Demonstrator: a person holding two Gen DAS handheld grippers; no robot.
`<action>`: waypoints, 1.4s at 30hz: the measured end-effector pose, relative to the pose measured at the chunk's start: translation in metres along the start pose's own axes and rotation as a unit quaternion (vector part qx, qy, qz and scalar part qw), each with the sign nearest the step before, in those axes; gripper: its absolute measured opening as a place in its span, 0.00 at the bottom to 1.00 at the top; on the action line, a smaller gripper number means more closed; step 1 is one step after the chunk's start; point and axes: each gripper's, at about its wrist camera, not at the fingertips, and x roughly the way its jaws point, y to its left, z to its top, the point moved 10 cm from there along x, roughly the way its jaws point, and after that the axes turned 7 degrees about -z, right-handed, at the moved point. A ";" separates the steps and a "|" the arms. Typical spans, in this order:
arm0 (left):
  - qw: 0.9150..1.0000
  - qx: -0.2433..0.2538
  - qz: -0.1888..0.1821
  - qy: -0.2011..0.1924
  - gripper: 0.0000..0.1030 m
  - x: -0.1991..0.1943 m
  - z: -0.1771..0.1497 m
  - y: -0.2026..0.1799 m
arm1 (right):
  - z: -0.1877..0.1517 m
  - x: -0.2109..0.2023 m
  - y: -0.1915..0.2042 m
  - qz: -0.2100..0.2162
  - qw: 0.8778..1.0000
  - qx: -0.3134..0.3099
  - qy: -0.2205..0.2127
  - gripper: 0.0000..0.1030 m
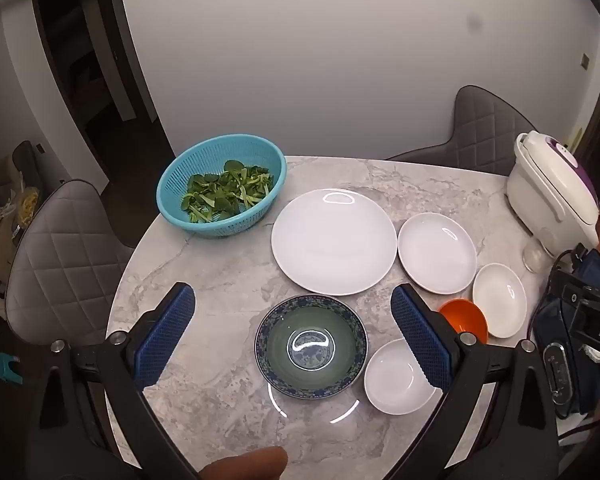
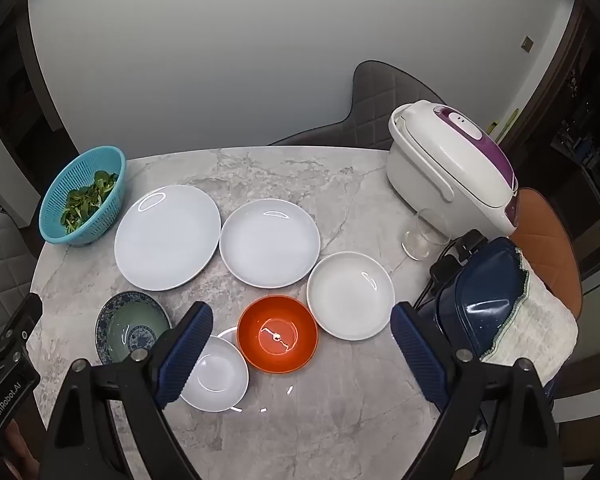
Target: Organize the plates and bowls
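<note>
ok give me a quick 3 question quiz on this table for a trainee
1. True or false: the colander holds green leaves.
2. Multiple choice: which bowl lies between the fingers of the right gripper in its own view? A. the patterned bowl B. the orange bowl C. the small white bowl
3. Fill in: the left gripper has its jaws ____ and holds nothing.

Key: 1 true; 2 B; 3 open
</note>
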 end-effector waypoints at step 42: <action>1.000 -0.003 0.001 0.002 0.97 0.012 -0.006 0.002 | 0.004 0.004 0.008 -0.001 1.000 0.001 -0.001 0.90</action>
